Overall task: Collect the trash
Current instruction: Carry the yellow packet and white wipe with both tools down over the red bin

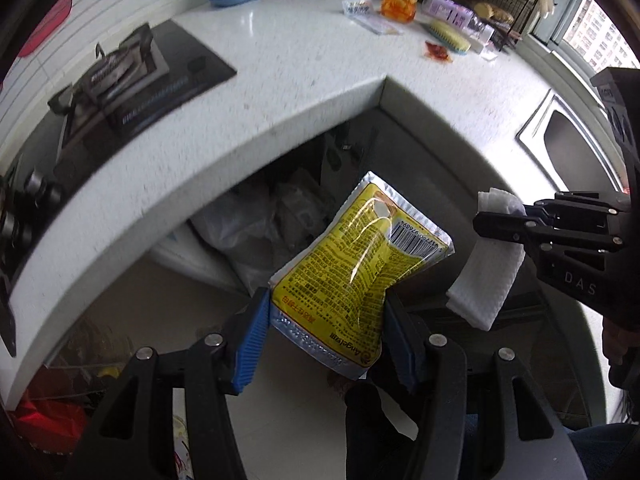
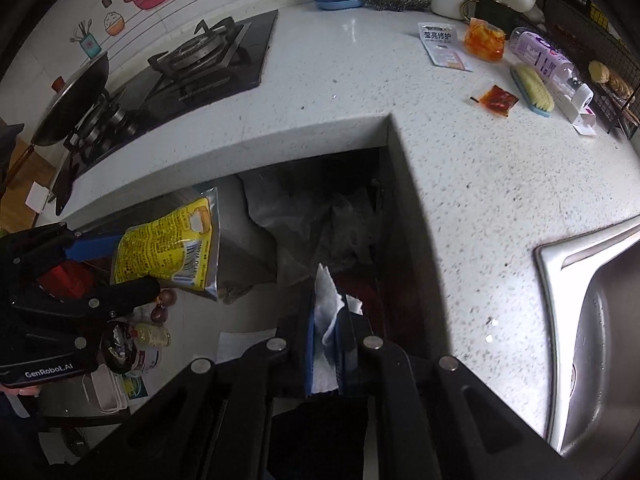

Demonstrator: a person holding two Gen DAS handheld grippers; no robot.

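Closest in, the left gripper (image 1: 326,312) is clamped on the lower end of a yellow packet (image 1: 360,264), its blue pads squeezing the two side edges so the packet stands up and away from the jaws over the floor. The packet looks puffy and glossy, light for its size, with a slick foil skin; I'd judge a hold across the crimped seam safer than one on the bulging middle, where it could slide out. Just beside it, the right gripper (image 2: 329,344) is pressed together on a folded paper towel (image 2: 326,308), which droops limp on both sides of the jaws. It is soft, nearly weightless and unlikely to slip, though it would tear if tugged. Under both, in the open corner below the counter (image 2: 460,208), sits a bin lined with a plastic bag (image 2: 296,216), probably where both are headed. Farther back on the counter lie a red sauce sachet (image 2: 497,100), a white pouch (image 2: 442,45), a scrubbing brush (image 2: 534,88) and a bottle (image 2: 548,62).
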